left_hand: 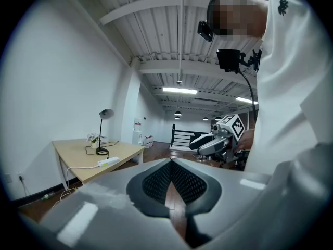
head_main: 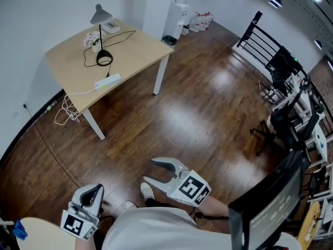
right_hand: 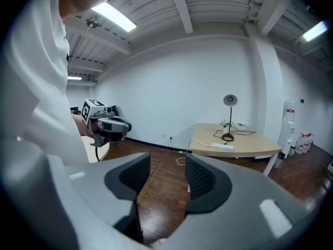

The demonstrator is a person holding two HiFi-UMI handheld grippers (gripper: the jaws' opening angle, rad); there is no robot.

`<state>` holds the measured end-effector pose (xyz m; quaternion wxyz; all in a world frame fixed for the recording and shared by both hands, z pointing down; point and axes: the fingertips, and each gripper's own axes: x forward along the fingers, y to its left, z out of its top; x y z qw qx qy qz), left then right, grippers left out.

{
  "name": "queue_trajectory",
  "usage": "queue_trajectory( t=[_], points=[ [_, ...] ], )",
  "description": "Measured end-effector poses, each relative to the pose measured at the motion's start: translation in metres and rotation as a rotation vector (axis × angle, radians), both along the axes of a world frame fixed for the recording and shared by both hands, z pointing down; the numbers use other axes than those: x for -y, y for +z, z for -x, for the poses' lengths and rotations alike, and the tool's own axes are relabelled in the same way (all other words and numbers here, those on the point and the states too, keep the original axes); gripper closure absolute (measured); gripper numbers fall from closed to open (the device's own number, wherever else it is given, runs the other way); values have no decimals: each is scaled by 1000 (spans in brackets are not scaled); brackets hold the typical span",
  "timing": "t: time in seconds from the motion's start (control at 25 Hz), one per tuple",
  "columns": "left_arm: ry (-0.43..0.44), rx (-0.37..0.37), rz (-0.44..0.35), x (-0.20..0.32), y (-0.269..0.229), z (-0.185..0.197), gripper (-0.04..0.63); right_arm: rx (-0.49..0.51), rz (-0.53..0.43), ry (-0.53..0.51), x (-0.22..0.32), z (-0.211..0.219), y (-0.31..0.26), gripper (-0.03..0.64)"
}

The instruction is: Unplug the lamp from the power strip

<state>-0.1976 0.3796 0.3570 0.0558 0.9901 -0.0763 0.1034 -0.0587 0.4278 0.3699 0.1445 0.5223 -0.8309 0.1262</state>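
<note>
Head view, table: a light wooden table (head_main: 141,50) with white legs stood on dark wooden floor, far up and left of both grippers.
Head view, lamp: a grey desk lamp (head_main: 101,21) with a black round base stood upright near the table's back edge, just beside a small pot of pale flowers (head_main: 93,39).
Head view, strip: a long white power strip (head_main: 107,82) lay near the table's front edge, in front of the lamp's base. A thin black lead met its top side, too small to tell the plug.
Head view, cable: a white cable (head_main: 67,110) ran from the strip over the table's left edge and down to the floor.
Head view, grippers: the left gripper (head_main: 94,194) and right gripper (head_main: 157,174) hung low over the floor, well apart from the table.
Left gripper view, jaws: the ribbed black pads (left_hand: 156,184) were pressed together, clenched on nothing.
Left gripper view, task things: the lamp and strip sat on the table, far off to the left.
Right gripper view, jaws: they stood apart, released, with only floor between them.
Right gripper view, task things: the lamp (right_hand: 229,116) and strip (right_hand: 222,147) sat on the distant table, right of the jaws.
</note>
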Motion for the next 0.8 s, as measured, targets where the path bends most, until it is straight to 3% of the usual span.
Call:
queue_trajectory(
  t=[0.32,0.8],
  points=[
    [9,-1,-1,-3,6,-21,592,-45,0,-28,-6,-19,7,403],
    [-16,26,6,30,11,-37,591,-10,15,-24,30,-39,13,403]
  ],
)
